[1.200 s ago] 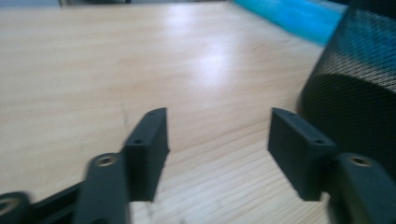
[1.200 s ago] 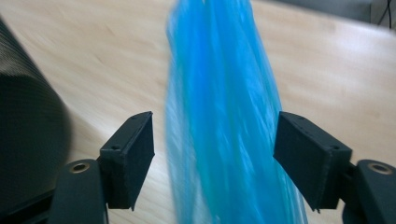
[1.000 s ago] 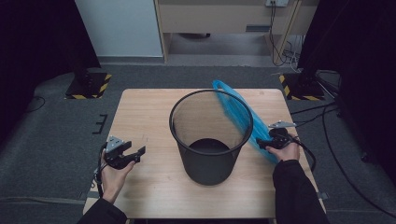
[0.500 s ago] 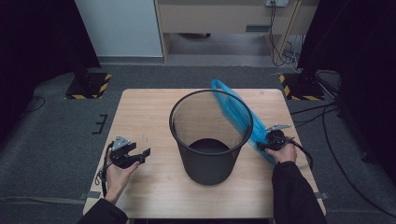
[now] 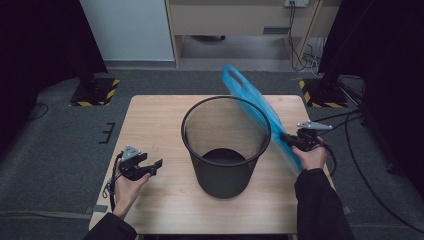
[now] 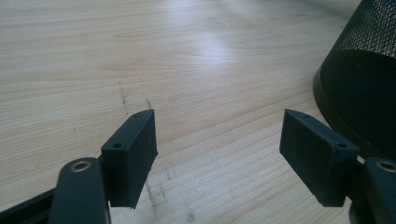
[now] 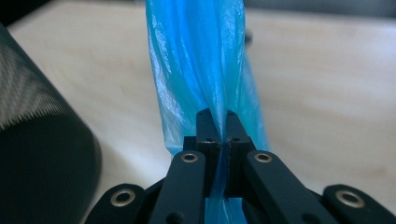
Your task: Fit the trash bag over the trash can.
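Observation:
A black mesh wastebasket point(image 5: 226, 145) stands upright in the middle of the wooden table point(image 5: 160, 115). A blue plastic bag point(image 5: 255, 107) stretches as a long band along the basket's right side, past its rim. My right gripper point(image 5: 290, 140) has just been closing and is shut on the bag's lower part. In the right gripper view its jaws point(image 7: 218, 114) pinch the blue film point(image 7: 196, 60), with the basket point(image 7: 37, 158) at the left. My left gripper point(image 5: 155, 165) rests low at the table's left front, open, nothing between its pads point(image 6: 130, 154). The basket's wall point(image 6: 364, 79) lies to its right.
Grey carpet surrounds the table. Black-and-yellow striped bases sit on the floor at the back left point(image 5: 95, 92) and back right point(image 5: 320, 95). Cables point(image 5: 350, 130) run over the floor at the right. A wooden cabinet point(image 5: 240, 20) stands behind.
The right gripper has shut on the blue bag and risen a little, drawing the bag taut and higher beside the basket. The left hand has hardly moved.

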### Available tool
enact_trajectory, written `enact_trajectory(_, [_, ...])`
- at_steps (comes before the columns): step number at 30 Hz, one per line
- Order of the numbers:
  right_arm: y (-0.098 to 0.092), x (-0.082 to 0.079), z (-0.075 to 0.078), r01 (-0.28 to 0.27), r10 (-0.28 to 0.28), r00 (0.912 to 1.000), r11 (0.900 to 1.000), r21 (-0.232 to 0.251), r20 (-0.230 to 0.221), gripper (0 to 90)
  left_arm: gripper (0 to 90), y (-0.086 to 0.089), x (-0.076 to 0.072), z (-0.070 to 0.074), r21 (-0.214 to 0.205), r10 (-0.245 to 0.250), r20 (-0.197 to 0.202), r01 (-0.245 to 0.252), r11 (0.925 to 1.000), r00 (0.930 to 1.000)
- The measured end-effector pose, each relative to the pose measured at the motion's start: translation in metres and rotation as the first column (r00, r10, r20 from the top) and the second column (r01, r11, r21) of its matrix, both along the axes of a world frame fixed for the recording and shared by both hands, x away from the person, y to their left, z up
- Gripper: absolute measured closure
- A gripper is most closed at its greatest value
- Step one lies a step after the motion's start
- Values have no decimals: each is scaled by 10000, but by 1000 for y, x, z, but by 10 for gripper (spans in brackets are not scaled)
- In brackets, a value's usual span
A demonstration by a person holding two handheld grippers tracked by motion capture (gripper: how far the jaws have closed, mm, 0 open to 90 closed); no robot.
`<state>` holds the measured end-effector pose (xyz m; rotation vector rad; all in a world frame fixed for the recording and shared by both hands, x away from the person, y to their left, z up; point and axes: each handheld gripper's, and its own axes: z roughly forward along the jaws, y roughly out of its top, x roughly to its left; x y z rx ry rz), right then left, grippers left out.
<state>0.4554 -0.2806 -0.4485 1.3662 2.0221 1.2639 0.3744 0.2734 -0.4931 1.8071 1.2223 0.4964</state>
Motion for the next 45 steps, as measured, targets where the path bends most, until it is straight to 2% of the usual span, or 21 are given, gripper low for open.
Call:
enact_trajectory(4, [-2, -1, 32, 135, -181, 9934, 9990, 415, 1130, 887, 267, -2, 0, 0, 18, -29, -11, 29, 10000, 10000])
enact_trajectory(6, [-3, -2, 39, 101, -171, 9909, 9986, 525, 1335, 888, 267, -2, 0, 0, 35, -40, -6, 40, 10000, 10000])
enact_trajectory(9, [-2, -5, 67, 14, -245, 9763, 9943, 1067, 2152, 890, 267, -3, -1, 0, 51, -91, 27, 91, 9999, 10000])
enact_trajectory(10, [-2, -5, 67, 14, -245, 9763, 9943, 1067, 2152, 890, 267, -3, -1, 0, 51, -91, 27, 91, 9999, 10000])
enact_trajectory(14, [1, -7, 94, -125, -256, 9600, 9909, 1341, 2788, 891, 266, -4, 0, 0, 67, -122, 15, 122, 9999, 9999])
enact_trajectory(15, [5, -7, 108, -241, -209, 9509, 9897, 1411, 3087, 891, 266, -5, -1, 0, 72, -118, 18, 118, 9999, 9999])
enact_trajectory(17, [7, -7, 115, -349, -136, 9469, 9888, 1448, 3212, 891, 267, -5, -1, 0, 75, -122, 21, 122, 9999, 9999])
enact_trajectory(18, [12, -7, 128, -472, -95, 9374, 9869, 1541, 3480, 891, 266, -5, -1, 1, 82, -128, 33, 127, 9999, 9999])
enact_trajectory(19, [12, -7, 128, -472, -95, 9374, 9869, 1541, 3480, 891, 266, -5, -1, 1, 82, -128, 33, 127, 9999, 9999])
enact_trajectory(20, [18, -7, 141, -704, 44, 9286, 9838, 1647, 3710, 891, 266, -5, -1, 1, 76, -131, 37, 131, 9999, 9999])
enact_trajectory(23, [26, -6, 154, -1000, 254, 9238, 9792, 1766, 3821, 891, 266, -5, -1, 0, 101, -130, 19, 129, 9999, 9999])
enact_trajectory(27, [50, -7, 184, -1714, 761, 9051, 9657, 1952, 4184, 893, 266, -6, 0, 0, 99, -125, 43, 124, 9999, 9999])
enact_trajectory(29, [56, -8, 189, -1864, 883, 9032, 9622, 1986, 4200, 893, 266, -6, 0, 1, 110, -132, 64, 131, 9999, 9999])
enact_trajectory(31, [75, -9, 203, -2262, 1239, 8899, 9556, 1889, 4389, 893, 267, -5, 0, 1, 106, -109, 120, 108, 9999, 9999])
enact_trajectory(33, [83, -9, 207, -2415, 1376, 8865, 9520, 1881, 4418, 893, 267, -5, 0, 1, 84, -98, 115, 98, 9999, 9999])
enact_trajectory(35, [104, -10, 219, -2850, 1774, 8725, 9416, 1793, 4554, 893, 267, -5, 0, 1, 63, -64, 121, 63, 10000, 9999])
enact_trajectory(36, [104, -10, 219, -2850, 1774, 8725, 9416, 1793, 4554, 893, 267, -4, 0, 1, 58, -47, 127, 46, 10000, 9999])
enact_trajectory(37, [118, -11, 224, -3139, 1999, 8662, 9308, 1875, 4579, 893, 267, -4, 0, 1, 90, -62, 111, 61, 9999, 9999])
enact_trajectory(40, [131, -12, 227, -3400, 2263, 8612, 9221, 1847, 4551, 893, 267, -4, 0, 1, 107, -64, 113, 63, 9999, 9999])
enact_trajectory(41, [144, -13, 227, -3609, 2468, 8588, 9134, 1883, 4490, 893, 267, -4, 0, 1, 109, -61, 114, 60, 9999, 9999])
enact_trajectory(45, [169, -13, 218, -3905, 2867, 8608, 9019, 1846, 4204, 893, 267, -3, 1, 1, 152, -60, 127, 59, 9999, 9999])
